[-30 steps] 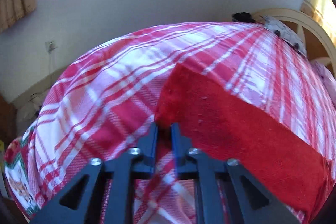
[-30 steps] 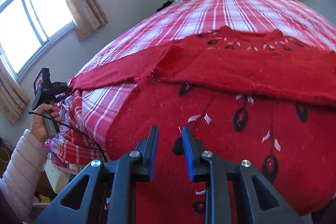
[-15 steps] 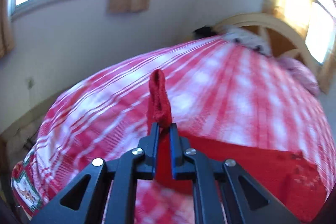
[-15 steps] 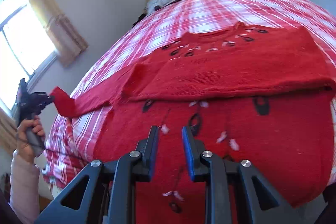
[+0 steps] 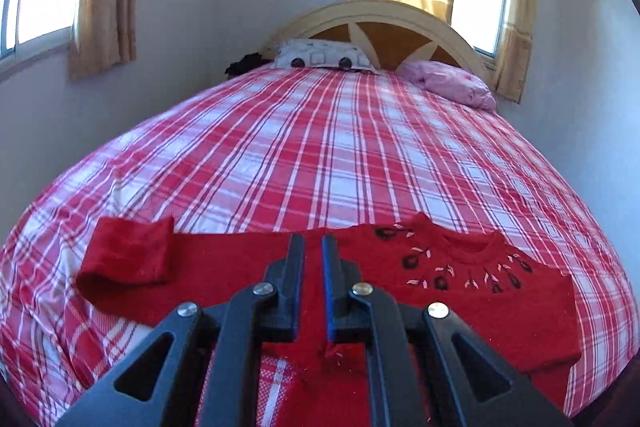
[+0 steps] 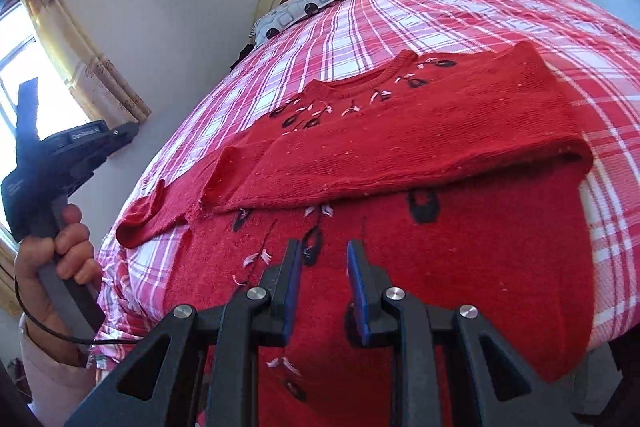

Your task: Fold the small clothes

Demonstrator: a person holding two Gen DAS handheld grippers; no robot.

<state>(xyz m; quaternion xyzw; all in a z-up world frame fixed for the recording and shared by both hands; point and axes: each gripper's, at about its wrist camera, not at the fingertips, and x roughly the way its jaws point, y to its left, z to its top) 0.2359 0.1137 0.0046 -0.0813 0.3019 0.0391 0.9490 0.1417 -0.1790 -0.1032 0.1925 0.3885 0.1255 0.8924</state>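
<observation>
Lying across the plaid bed's (image 5: 320,155) near edge, the red sweater (image 6: 420,147) has its left sleeve (image 5: 128,259) doubled back. Only the right view shows the left hand (image 6: 60,259) — both left gripper (image 5: 311,247) and right gripper (image 6: 323,255) parted, empty.
</observation>
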